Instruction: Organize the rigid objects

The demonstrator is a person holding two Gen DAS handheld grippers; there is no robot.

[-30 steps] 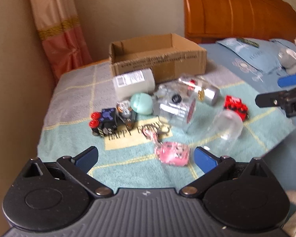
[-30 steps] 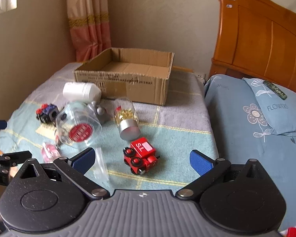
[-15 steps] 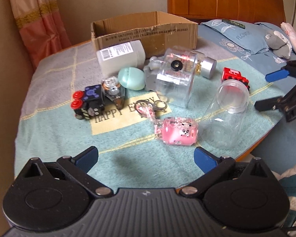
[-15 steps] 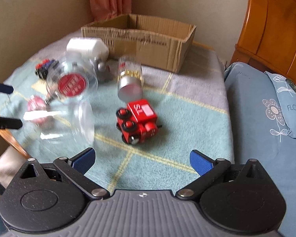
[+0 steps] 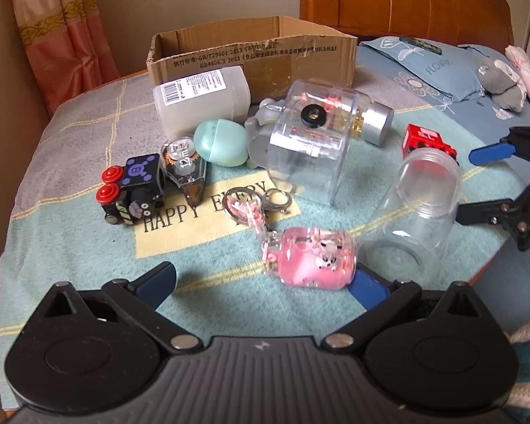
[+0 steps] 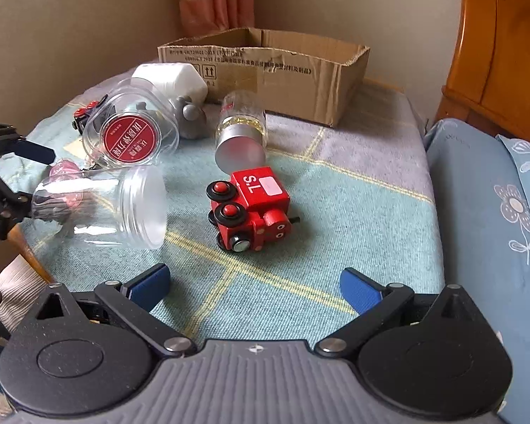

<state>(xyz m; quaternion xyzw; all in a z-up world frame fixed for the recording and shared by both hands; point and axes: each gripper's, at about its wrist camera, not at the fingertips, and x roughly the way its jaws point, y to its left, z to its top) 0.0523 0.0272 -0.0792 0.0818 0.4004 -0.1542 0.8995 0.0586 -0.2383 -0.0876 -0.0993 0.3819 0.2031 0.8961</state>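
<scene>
Just ahead of the left gripper (image 5: 261, 281), whose blue-tipped fingers are spread wide and hold nothing, a pink keychain charm (image 5: 309, 261) lies on the green blanket (image 5: 70, 247), close to the right-hand fingertip and probably the first pick. Beyond it to the right, an empty clear jar (image 5: 417, 212) lies on its side, and a second clear jar (image 5: 311, 141) lies farther on, so both can roll if nudged. Farther ahead, a cardboard box (image 5: 261, 53) stands open-topped, the likely place for everything. Straight in front of the right gripper (image 6: 254, 284), also spread wide and empty, a red toy train (image 6: 251, 208) lies tipped over. Crowding the way to the box are a white bottle (image 5: 201, 95), a green egg (image 5: 221, 139), a black toy train (image 5: 132, 189) and a silver-capped bottle (image 6: 242, 134).
</scene>
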